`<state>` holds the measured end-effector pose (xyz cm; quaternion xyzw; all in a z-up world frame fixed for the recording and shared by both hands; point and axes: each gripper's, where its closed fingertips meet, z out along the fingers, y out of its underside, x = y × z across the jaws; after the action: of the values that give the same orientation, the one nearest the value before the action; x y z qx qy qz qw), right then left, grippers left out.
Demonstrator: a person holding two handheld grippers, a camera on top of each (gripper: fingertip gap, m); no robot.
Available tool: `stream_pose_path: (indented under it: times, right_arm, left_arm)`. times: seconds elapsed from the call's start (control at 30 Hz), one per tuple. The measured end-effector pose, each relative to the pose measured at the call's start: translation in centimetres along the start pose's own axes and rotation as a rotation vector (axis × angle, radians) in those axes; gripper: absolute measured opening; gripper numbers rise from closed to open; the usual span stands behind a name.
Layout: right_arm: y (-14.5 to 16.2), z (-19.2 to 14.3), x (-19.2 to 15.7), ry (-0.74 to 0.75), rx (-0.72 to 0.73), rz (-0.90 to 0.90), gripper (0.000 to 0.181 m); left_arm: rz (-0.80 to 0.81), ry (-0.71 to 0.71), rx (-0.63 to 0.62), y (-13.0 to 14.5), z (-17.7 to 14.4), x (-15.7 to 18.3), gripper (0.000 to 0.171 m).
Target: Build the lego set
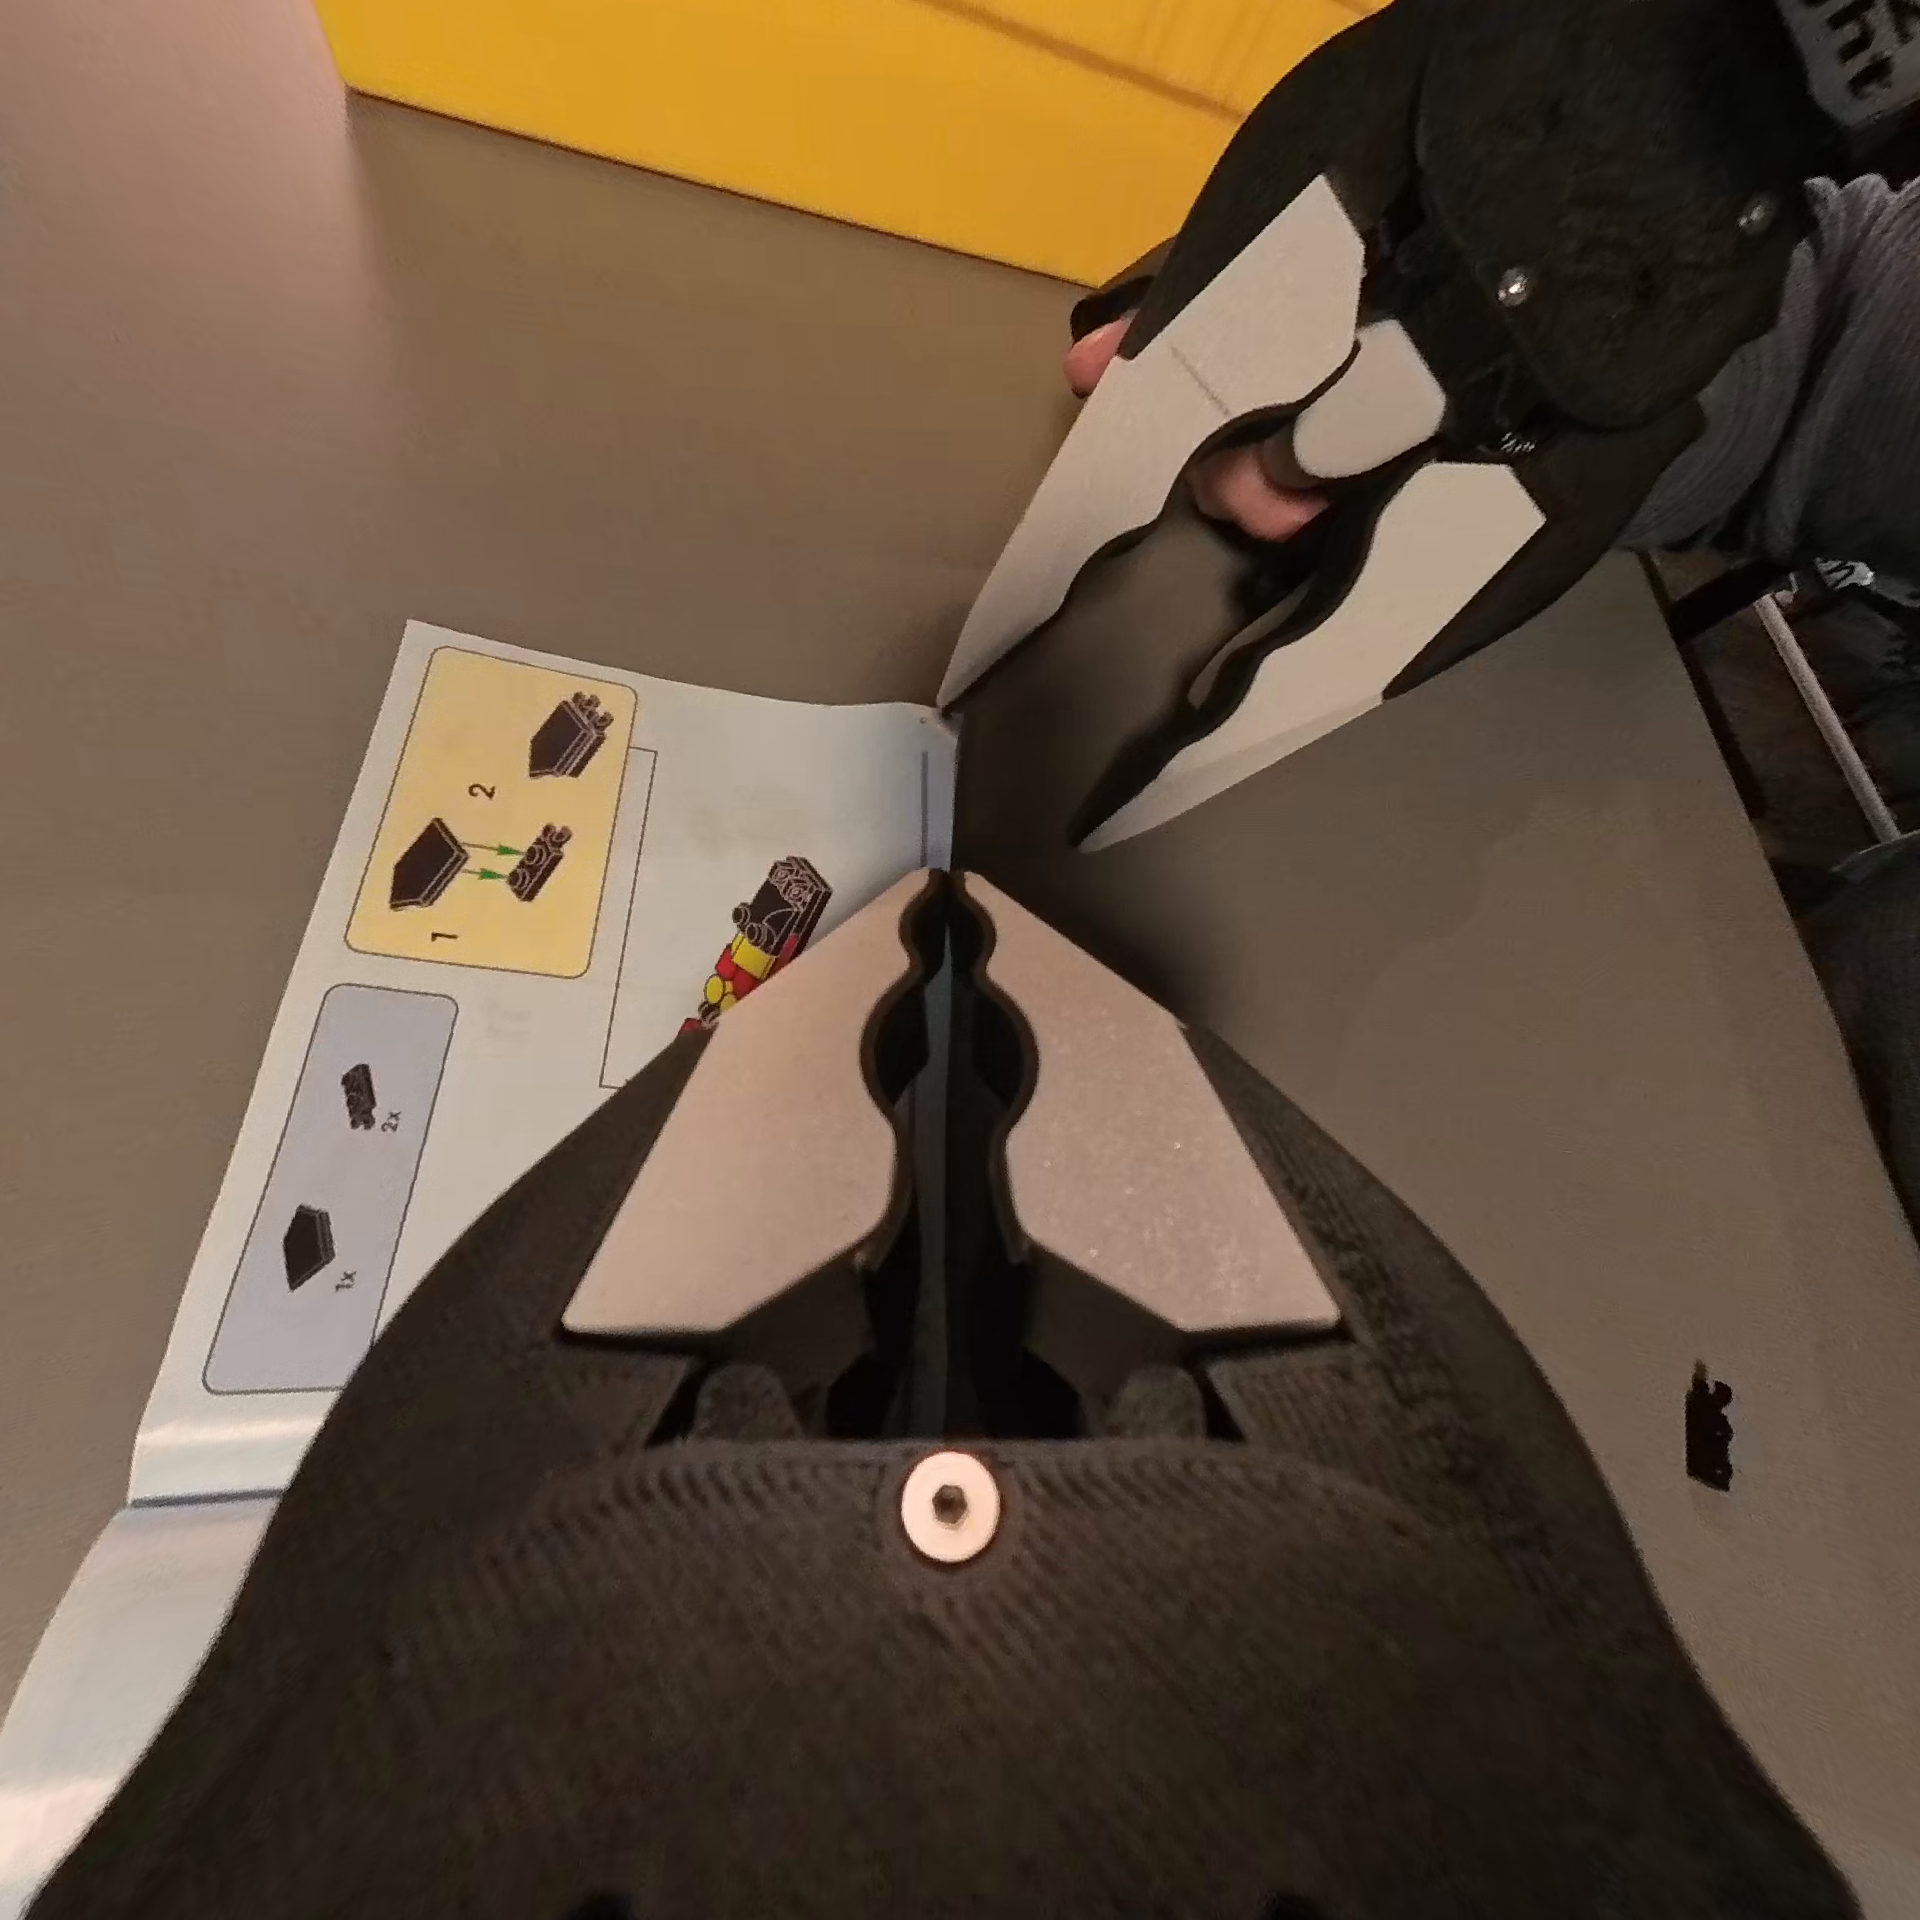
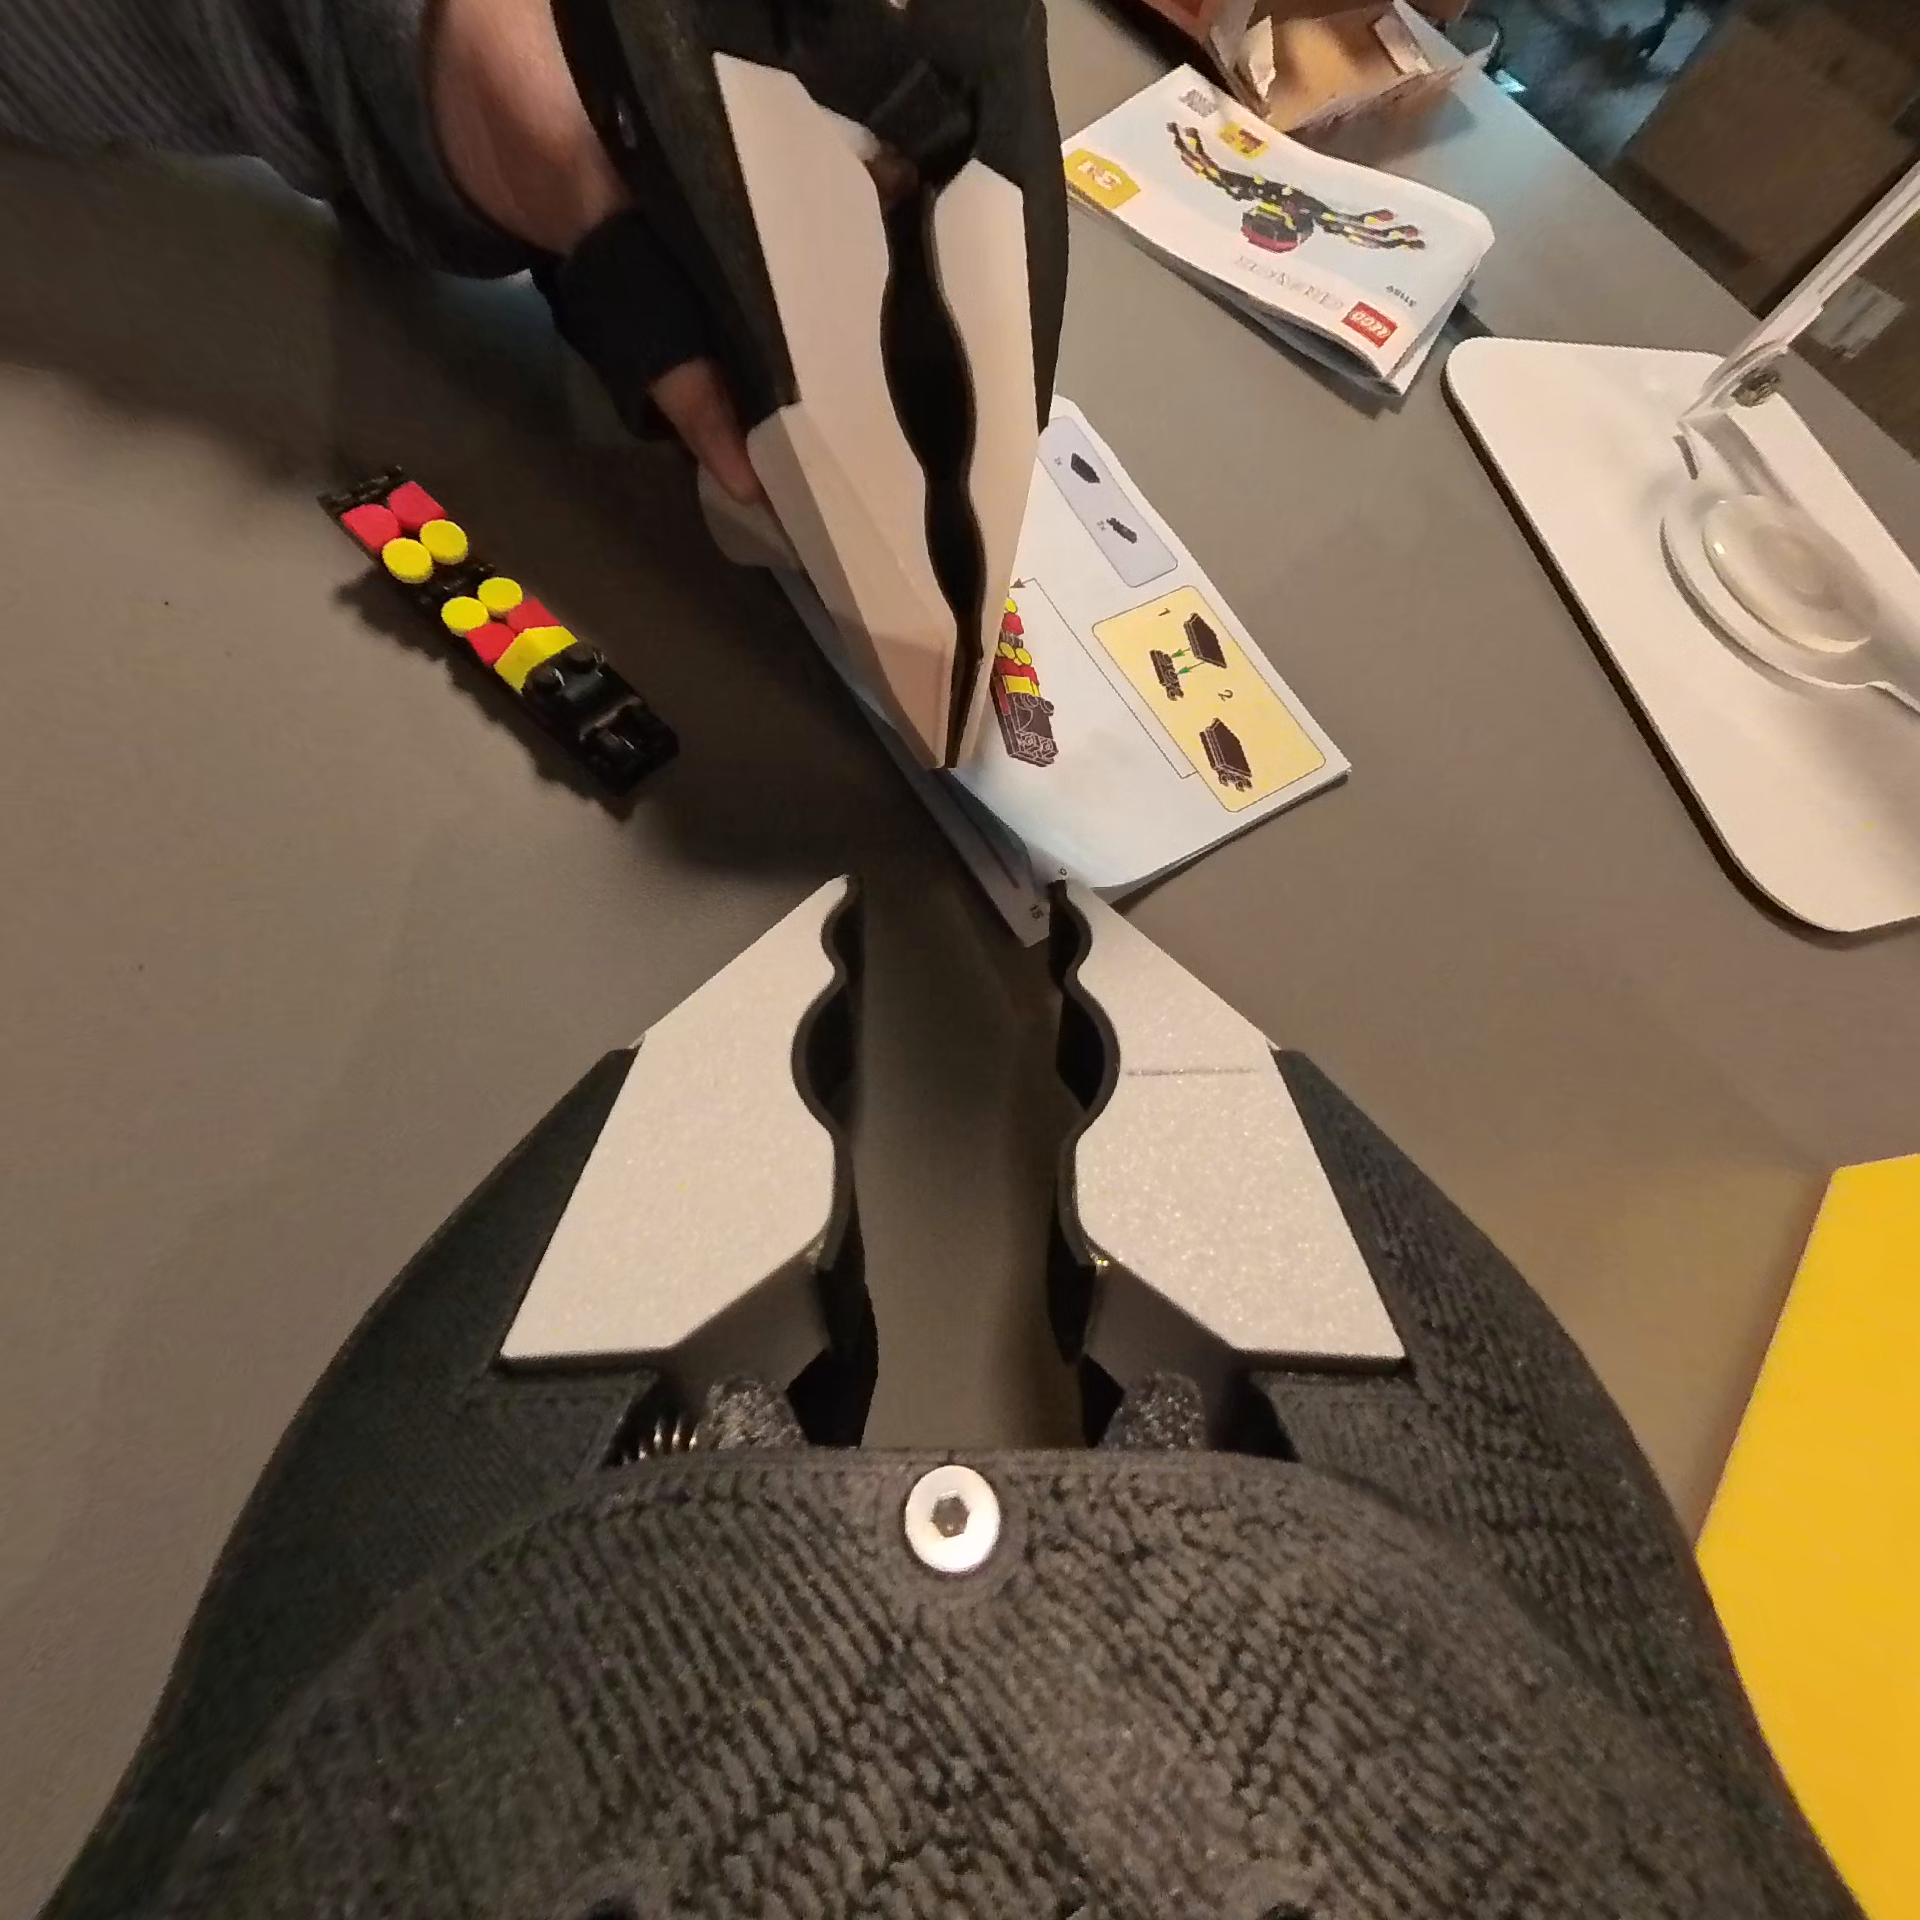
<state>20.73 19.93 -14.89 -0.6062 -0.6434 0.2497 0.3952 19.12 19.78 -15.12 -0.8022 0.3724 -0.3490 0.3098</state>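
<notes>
A white lamp base (image 2: 1621,644) and yellow sheet (image 2: 1829,1507) lie on the grey table (image 2: 208,987).

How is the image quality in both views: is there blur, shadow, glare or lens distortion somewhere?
Left wrist view: wide-angle bending curves the table edge; the open instruction booklet is fairly sharp, the yellow surface behind is soft. Right wrist view: the left tool throws a dark shadow on the table beside the lego strip; a mild sheen lies on the white base; corners look stretched.

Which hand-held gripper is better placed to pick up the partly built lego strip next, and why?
Right. The right hand-held gripper is open and empty, facing the lego strip; the left hand-held gripper is shut over the instruction booklet.
</notes>
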Motion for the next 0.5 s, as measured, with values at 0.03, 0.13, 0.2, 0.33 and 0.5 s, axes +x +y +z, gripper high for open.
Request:
stream_pose_path:
  times: [0.03, 0.13, 0.2, 0.33, 0.5]
  right_arm:
    - [0.01, 0.00, 0.01, 0.001, 0.000, 0.000, 0.034]
    - [0.08, 0.01, 0.05, 0.003, -0.004, 0.003, 0.034]
    - [0.10, 0.00, 0.10, 0.003, -0.005, 0.008, 0.033]
    - [0.14, 0.00, 0.17, 0.003, -0.008, 0.015, 0.033]
    - [0.26, 0.04, 0.18, 0.003, -0.015, 0.017, 0.033]
  left_arm:
    - [0.000, 0.000, 0.000, -0.01, 0.00, 0.01, 0.000]
    - [-0.001, 0.000, 0.001, 0.01, -0.01, 0.03, 0.000]
    - [-0.002, 0.000, 0.001, 0.01, -0.01, 0.04, 0.000]
    - [-0.002, 0.000, 0.000, 0.02, -0.02, 0.06, 0.000]
    - [-0.003, 0.001, 0.001, 0.02, -0.02, 0.10, 0.000]
